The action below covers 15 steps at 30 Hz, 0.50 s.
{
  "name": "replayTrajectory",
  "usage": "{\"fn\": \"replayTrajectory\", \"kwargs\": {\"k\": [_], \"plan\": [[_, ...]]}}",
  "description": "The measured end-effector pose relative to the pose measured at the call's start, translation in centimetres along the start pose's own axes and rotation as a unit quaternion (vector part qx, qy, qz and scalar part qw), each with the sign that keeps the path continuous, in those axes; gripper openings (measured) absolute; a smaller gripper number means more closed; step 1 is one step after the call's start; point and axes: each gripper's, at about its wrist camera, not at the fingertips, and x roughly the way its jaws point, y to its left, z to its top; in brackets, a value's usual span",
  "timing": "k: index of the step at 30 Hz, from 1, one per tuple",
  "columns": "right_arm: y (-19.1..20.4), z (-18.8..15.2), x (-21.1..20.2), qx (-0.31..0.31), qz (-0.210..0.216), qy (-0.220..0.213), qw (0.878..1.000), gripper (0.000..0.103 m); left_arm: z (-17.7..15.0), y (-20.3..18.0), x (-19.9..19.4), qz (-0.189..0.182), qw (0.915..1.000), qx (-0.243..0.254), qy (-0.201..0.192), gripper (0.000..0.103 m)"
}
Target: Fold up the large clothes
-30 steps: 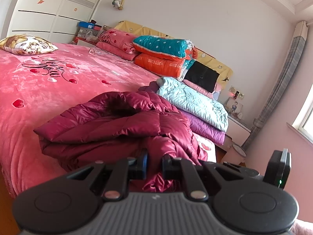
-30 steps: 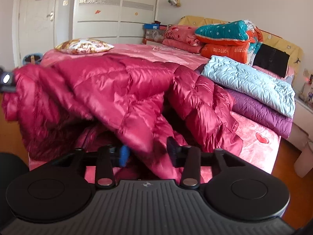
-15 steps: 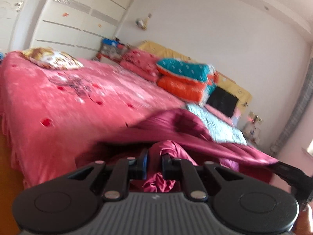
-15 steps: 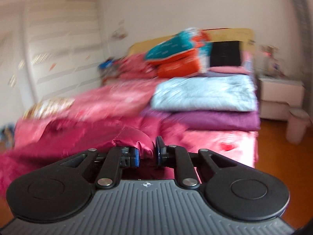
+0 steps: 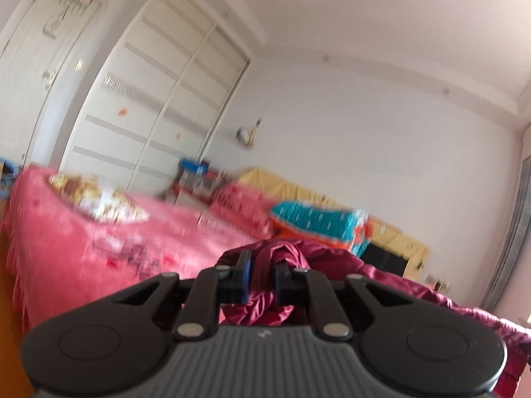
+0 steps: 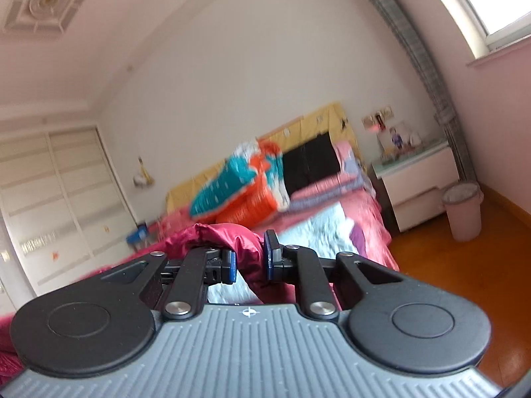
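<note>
Both grippers are lifted above the near edge of the pink bed (image 5: 66, 242), each pinching a bunch of the maroon puffer jacket (image 5: 265, 262). The left gripper (image 5: 260, 273) has its jaws clamped on crumpled fabric; the right gripper (image 6: 250, 260) bites a padded fold. The jacket trails between the 2. Folded quilts (image 6: 239, 185) sit far off by the headboard.
</note>
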Motion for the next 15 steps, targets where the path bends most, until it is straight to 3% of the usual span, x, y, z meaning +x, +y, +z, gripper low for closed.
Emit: {"fn": "replayTrajectory", "kwargs": {"k": [5, 8, 12, 15], "plan": [[0.8, 2.5, -2.9, 0.0, 0.019, -0.048, 0.999, 0.017, 4.2, -2.9, -0.7, -0.027, 0.9972, 0.041, -0.057, 0.01], [1.1, 4.1, -4.0, -0.006, 0.019, -0.074, 0.997, 0.017, 6.8, -4.1, 0.9, -0.052, 0.9952, 0.051, -0.066, 0.01], [1.4, 5.3, -4.7, -0.021, 0.008, -0.095, 0.995, 0.018, 8.6, -5.5, 5.9, -0.054, 0.9923, 0.091, -0.064, 0.011], [1.5, 5.0, -3.3, -0.041, -0.015, -0.09, 0.995, 0.018, 7.9, -6.0, 12.1, -0.031, 0.9895, 0.13, -0.056, 0.012]]}}
